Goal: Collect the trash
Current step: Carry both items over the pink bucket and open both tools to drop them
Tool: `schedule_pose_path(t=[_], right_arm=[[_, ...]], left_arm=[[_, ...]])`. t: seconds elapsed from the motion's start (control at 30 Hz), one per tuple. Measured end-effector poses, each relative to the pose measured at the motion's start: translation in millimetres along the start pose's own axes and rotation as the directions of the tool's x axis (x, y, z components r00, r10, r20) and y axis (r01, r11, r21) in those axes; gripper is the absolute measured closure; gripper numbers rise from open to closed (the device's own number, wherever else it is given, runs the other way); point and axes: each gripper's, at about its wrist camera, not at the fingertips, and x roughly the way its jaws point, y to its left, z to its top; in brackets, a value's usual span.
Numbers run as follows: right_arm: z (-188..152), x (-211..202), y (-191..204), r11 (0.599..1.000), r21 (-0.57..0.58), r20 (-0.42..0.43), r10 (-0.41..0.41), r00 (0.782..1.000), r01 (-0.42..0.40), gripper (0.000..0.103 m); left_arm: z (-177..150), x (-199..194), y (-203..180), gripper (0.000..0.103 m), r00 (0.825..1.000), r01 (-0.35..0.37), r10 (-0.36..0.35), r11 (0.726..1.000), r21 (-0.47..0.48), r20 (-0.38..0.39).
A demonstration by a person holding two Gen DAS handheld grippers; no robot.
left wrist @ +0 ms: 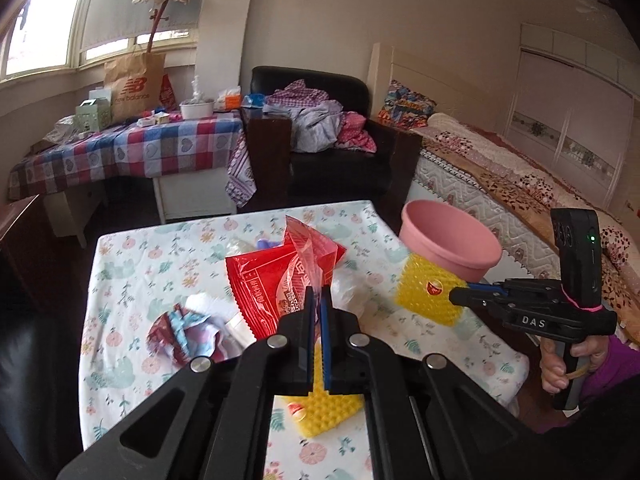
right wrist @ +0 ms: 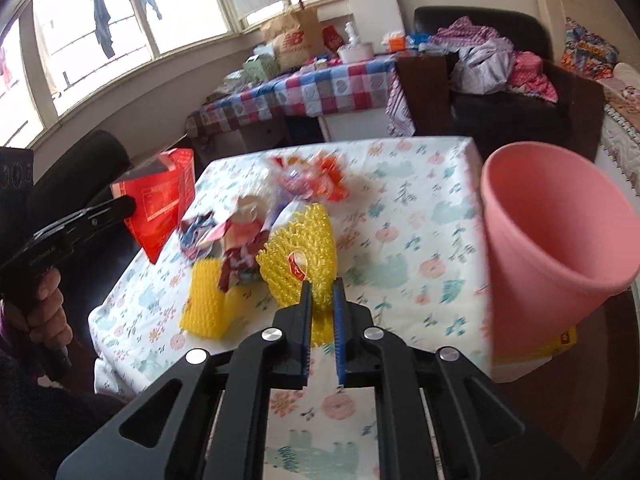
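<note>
My left gripper [left wrist: 318,294] is shut on a red plastic wrapper [left wrist: 276,284] and holds it above the floral table; the wrapper also shows in the right wrist view [right wrist: 158,204]. My right gripper [right wrist: 322,288] is shut on a yellow foam net [right wrist: 298,260] and holds it up; the net shows in the left wrist view [left wrist: 428,292]. A pink bin [right wrist: 552,256] stands off the table's right edge, also in the left wrist view [left wrist: 448,242]. A second yellow foam net [left wrist: 324,404] and a crumpled patterned wrapper [left wrist: 184,332] lie on the table.
The floral tablecloth [right wrist: 400,240] covers a small table. More wrappers [right wrist: 312,178] lie at its far side. A checked table, a black armchair [left wrist: 340,136] with clothes and a bed [left wrist: 520,184] stand behind.
</note>
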Motion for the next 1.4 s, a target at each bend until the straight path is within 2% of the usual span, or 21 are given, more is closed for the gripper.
schedule_pose_path(t=[0.13, 0.3, 0.4, 0.6, 0.8, 0.93, 1.13, 1.2, 1.23, 1.27, 1.3, 1.4], right_arm=[[14, -17, -32, 0.99, 0.055, 0.077, -0.135, 0.988, 0.131, 0.093], [22, -28, -81, 0.95, 0.169, 0.11, -0.282, 0.953, 0.262, 0.093], [23, -29, -107, 0.923, 0.233, 0.11, -0.338, 0.935, 0.306, 0.093], [22, -24, -143, 0.886, 0.306, 0.092, -0.392, 0.915, 0.349, 0.093], [17, -16, -167, 0.866, 0.338, 0.064, -0.413, 0.909, 0.37, 0.093], [17, -13, -177, 0.856, 0.351, 0.056, -0.423, 0.904, 0.379, 0.093], [16, -5, -186, 0.844, 0.377, 0.052, -0.429, 0.902, 0.38, 0.092], [16, -3, -189, 0.838, 0.398, 0.045, -0.423, 0.905, 0.372, 0.083], [15, -2, -191, 0.835, 0.411, 0.041, -0.418, 0.908, 0.365, 0.079], [15, -2, -193, 0.833, 0.421, 0.045, -0.414, 0.909, 0.359, 0.069], [14, -4, -194, 0.829, 0.432, 0.053, -0.416, 0.908, 0.354, 0.063], [13, -7, -195, 0.827, 0.439, 0.064, -0.419, 0.906, 0.351, 0.059]], left_arm=[[25, 22, -30, 0.101, 0.994, 0.11, -0.11, 0.994, 0.026, 0.017], [56, 61, -76, 0.101, 0.972, 0.235, -0.236, 0.97, 0.057, 0.015], [69, 91, -105, 0.101, 0.959, 0.284, -0.285, 0.956, 0.076, 0.0], [82, 159, -156, 0.101, 0.931, 0.357, -0.352, 0.933, 0.048, -0.093], [74, 217, -188, 0.101, 0.919, 0.368, -0.358, 0.929, 0.034, -0.165], [70, 244, -194, 0.101, 0.917, 0.359, -0.349, 0.933, 0.015, -0.194], [67, 262, -197, 0.098, 0.916, 0.353, -0.345, 0.936, 0.003, -0.207], [67, 260, -194, 0.088, 0.914, 0.353, -0.346, 0.936, -0.002, -0.211], [67, 259, -193, 0.079, 0.914, 0.354, -0.348, 0.935, -0.007, -0.209], [67, 258, -191, 0.072, 0.916, 0.351, -0.346, 0.936, -0.012, -0.202], [68, 255, -189, 0.072, 0.918, 0.348, -0.345, 0.937, -0.018, -0.196], [75, 245, -183, 0.071, 0.919, 0.355, -0.354, 0.935, -0.027, -0.171]])
